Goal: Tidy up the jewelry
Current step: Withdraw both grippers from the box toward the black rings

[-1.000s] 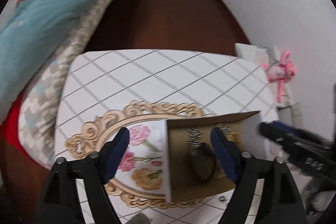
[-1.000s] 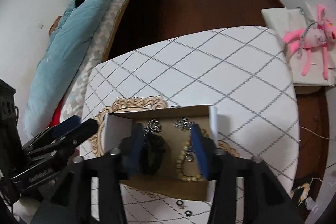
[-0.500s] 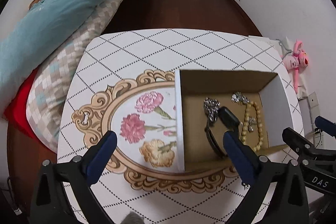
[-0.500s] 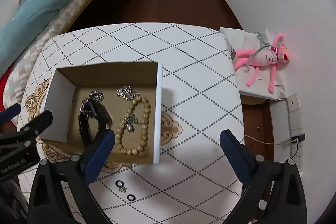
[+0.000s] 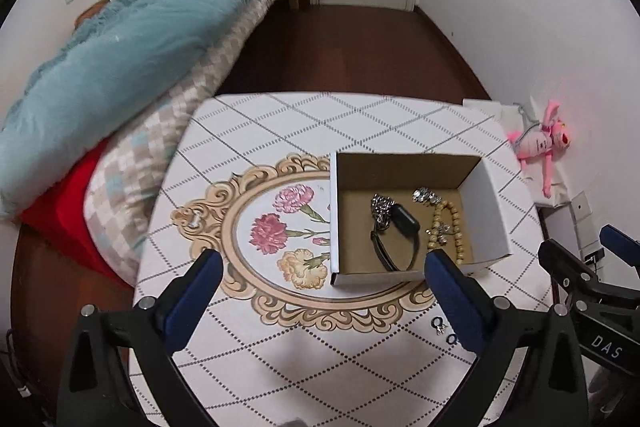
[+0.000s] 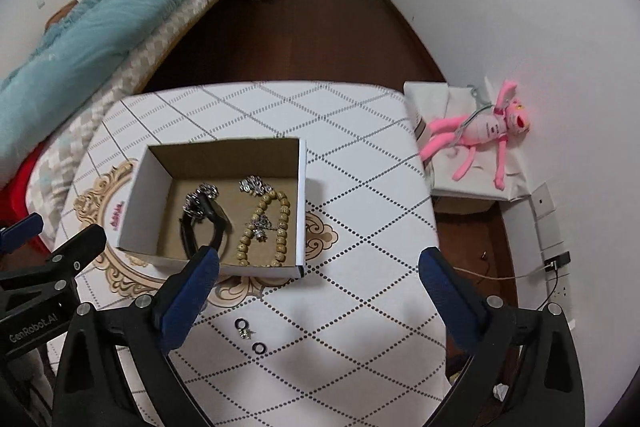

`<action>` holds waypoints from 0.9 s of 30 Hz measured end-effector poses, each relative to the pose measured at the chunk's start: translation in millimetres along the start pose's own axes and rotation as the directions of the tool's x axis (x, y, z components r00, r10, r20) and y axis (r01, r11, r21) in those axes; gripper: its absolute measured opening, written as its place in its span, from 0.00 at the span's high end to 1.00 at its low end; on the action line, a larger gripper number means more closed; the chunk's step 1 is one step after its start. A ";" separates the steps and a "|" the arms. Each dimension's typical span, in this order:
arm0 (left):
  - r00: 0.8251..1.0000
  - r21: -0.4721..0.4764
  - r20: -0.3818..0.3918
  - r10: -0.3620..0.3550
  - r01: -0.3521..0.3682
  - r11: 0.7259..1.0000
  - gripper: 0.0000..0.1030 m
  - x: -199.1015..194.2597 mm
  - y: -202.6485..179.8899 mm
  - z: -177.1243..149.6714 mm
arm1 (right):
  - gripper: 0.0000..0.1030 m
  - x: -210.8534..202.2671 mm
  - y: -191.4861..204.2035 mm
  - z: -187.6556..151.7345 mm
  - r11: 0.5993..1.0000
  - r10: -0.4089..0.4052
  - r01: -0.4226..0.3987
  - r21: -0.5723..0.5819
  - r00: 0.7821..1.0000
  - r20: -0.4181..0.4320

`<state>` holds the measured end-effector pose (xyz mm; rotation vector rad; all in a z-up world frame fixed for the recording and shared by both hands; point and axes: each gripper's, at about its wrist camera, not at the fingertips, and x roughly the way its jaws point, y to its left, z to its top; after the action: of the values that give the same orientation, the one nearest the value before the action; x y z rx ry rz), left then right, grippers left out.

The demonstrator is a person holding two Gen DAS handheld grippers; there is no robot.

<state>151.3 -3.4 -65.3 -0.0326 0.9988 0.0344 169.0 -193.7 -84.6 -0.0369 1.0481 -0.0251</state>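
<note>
An open white cardboard box (image 5: 486, 211) (image 6: 134, 203) stands on the table. It holds a black band (image 5: 394, 243) (image 6: 204, 223), a beaded bracelet (image 5: 450, 227) (image 6: 268, 231) and silver pieces (image 6: 250, 185). Small dark rings (image 6: 250, 335) (image 5: 442, 329) lie on the table in front of the box. My left gripper (image 5: 320, 301) is open and empty, held above the table before the box. My right gripper (image 6: 318, 297) is open and empty, above the table to the box's right.
The table (image 5: 304, 119) (image 6: 360, 155) has a white diamond-pattern cloth with a floral medallion (image 5: 276, 227). A bed with a blue blanket (image 5: 120, 59) lies at the left. A pink plush toy (image 6: 480, 135) lies on a low stand at the right, by the wall.
Both grippers have opened wide and pulled back and up from the box. The box now stands free on the table.
</note>
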 end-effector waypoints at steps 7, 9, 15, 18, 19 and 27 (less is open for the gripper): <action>0.998 0.005 0.064 0.008 -0.008 1.000 0.00 -43.5 2.4 -5.4 | 0.02 -49.9 -7.3 -6.4 1.000 0.003 -0.005 0.029 0.996 0.086; 0.997 0.007 0.075 0.001 -0.002 1.000 0.00 -52.8 2.4 -5.9 | 0.02 -62.5 -8.0 -8.9 1.000 0.002 -0.005 0.031 0.995 0.104; 0.994 0.010 0.106 -0.012 0.011 1.000 0.00 -78.3 0.1 -7.3 | 0.02 -94.3 -10.5 -14.5 0.998 0.020 -0.028 0.049 0.989 0.150; 0.994 0.000 0.108 -0.001 0.001 1.000 0.00 -81.7 -0.1 -8.7 | 0.02 -105.5 -11.4 -17.2 0.997 0.042 -0.053 0.062 0.986 0.159; 0.995 -0.004 0.104 0.004 -0.003 1.000 0.00 -80.5 0.0 -9.6 | 0.02 -107.3 -11.9 -18.3 0.996 0.049 -0.060 0.065 0.986 0.159; 0.996 -0.009 -0.067 0.060 -0.060 0.998 0.00 -7.7 9.0 -47.2 | 0.02 -52.5 -4.5 -45.1 0.993 0.095 -0.095 0.067 0.995 0.011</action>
<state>107.1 3.5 -84.4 -0.0142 1.0664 0.0944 103.7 -197.0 -61.4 0.0738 1.0393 0.0263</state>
